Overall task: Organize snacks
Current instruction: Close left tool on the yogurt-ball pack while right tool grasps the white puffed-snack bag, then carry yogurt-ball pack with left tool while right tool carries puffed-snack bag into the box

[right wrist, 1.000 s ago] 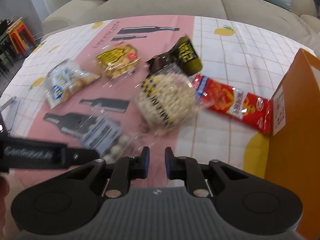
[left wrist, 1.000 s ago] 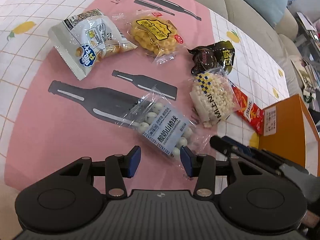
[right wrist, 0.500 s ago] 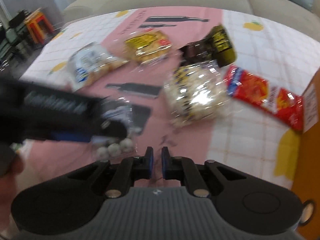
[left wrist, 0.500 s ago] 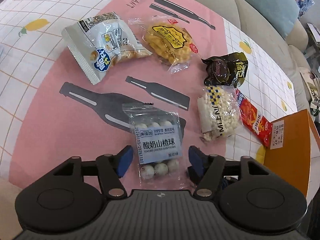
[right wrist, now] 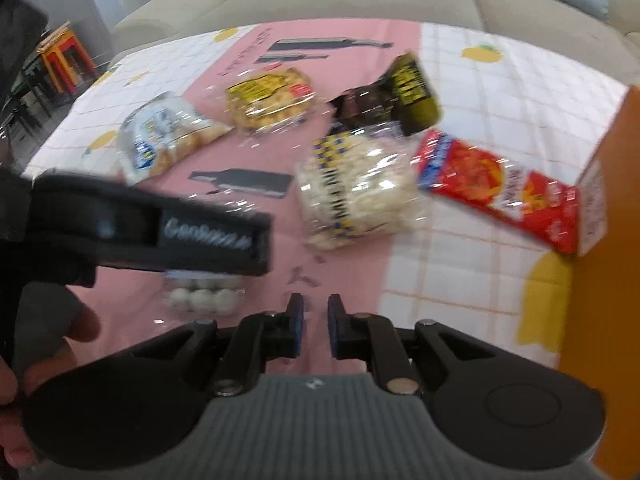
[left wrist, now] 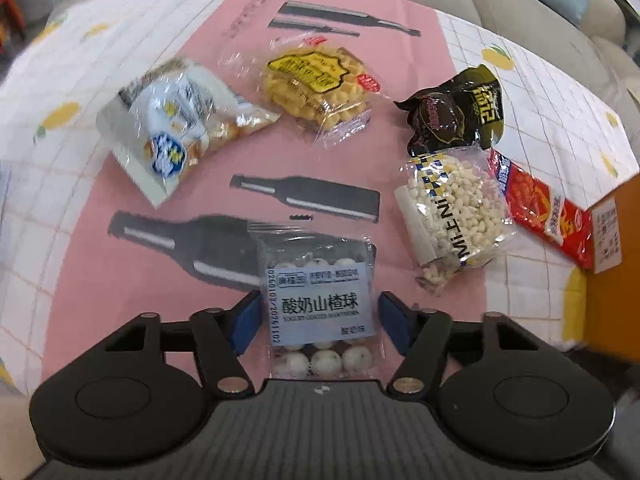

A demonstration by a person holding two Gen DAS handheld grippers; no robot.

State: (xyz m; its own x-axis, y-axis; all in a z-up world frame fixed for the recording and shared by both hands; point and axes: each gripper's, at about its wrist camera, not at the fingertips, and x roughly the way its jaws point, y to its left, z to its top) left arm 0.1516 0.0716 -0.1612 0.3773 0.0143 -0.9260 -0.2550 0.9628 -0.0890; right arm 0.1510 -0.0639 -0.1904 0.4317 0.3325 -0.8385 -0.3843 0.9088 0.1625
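Six packets lying loose on the desk point(left wrist: 80, 272), none in the orange box point(left wrist: 616, 276) at the far right as far as visible, so sorting judged barely begun. From the left: white-and-blue snack bag point(left wrist: 176, 128); yellow cookie pack point(left wrist: 316, 84); nearer the camera, clear bag of white balls point(left wrist: 320, 304) with a pale blue label, flat on the cloth between the wide-apart fingers of the left hand-held gripper point(left wrist: 318, 316), not visibly pinched. Further right: dark wrapped snack point(left wrist: 456, 112), clear bag of small white pieces point(left wrist: 452, 212) just below it, red packet point(left wrist: 548, 208) with its end touching or just beside the box. Right hand-held gripper point(right wrist: 314, 326) over the cloth near the ball bag, fingers nearly together with a narrow gap, holding nothing. Likely first pick: the ball bag; the other five untouched.
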